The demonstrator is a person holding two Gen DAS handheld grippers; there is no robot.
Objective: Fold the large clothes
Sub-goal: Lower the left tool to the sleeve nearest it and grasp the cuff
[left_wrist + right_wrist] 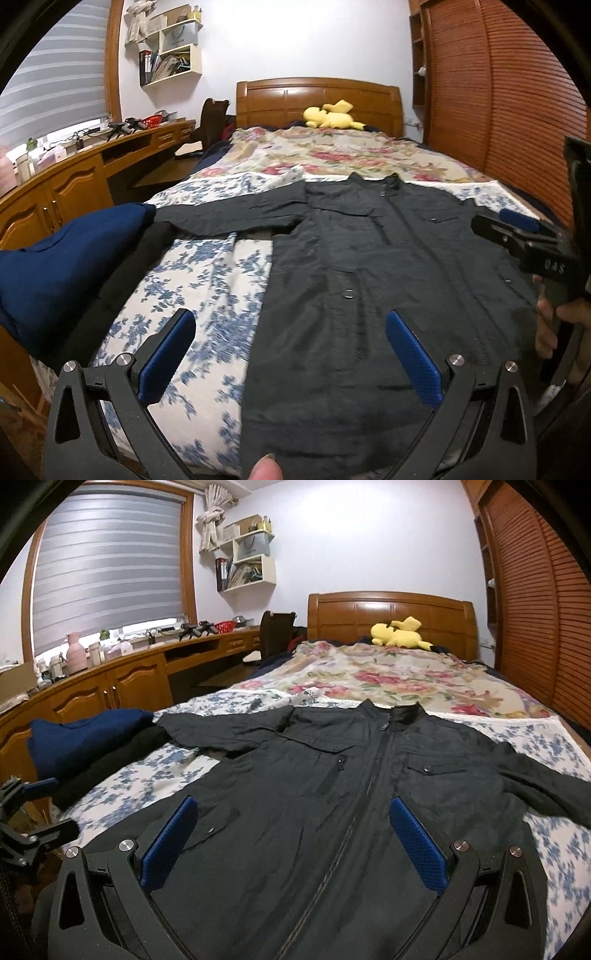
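Item: dark grey zip-front jacket with flap chest pockets [332, 812], spread face-up on the bed with the blue-and-white floral sheet [207, 280]. Collar at upper centre of the frame, hem at the bottom edge next to me; long axis runs straight away from both tools.

Left tool [291, 358]: I see it spread wide, holding nothing, above the jacket's left edge where cloth meets sheet, lower centre of the left wrist frame.

Right tool [293, 840]: spread wide, empty, above the lower body of the jacket, zip line between its fingers.

Sleeves: one reaches to the upper left, towards a navy blue folded garment [88, 738]; the other to the right edge of the right wrist frame. I judge the left tool nearer the left sleeve.
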